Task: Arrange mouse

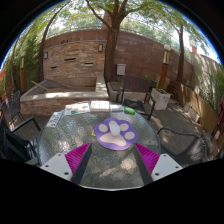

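A purple paw-shaped mouse pad (117, 132) with white toe prints lies on the round glass table (70, 135), just ahead of my fingers. My gripper (113, 160) is open and empty above the table's near part. Its magenta pads (80, 158) stand wide apart, with only glass between them. I cannot make out a mouse on the pad or on the table.
Flat pale items (80, 106) and a small green thing (128, 111) lie at the table's far side. Dark metal chairs (22, 135) stand around the table. A raised stone planter (55, 95), a tree trunk (111, 50) and a wall lie beyond.
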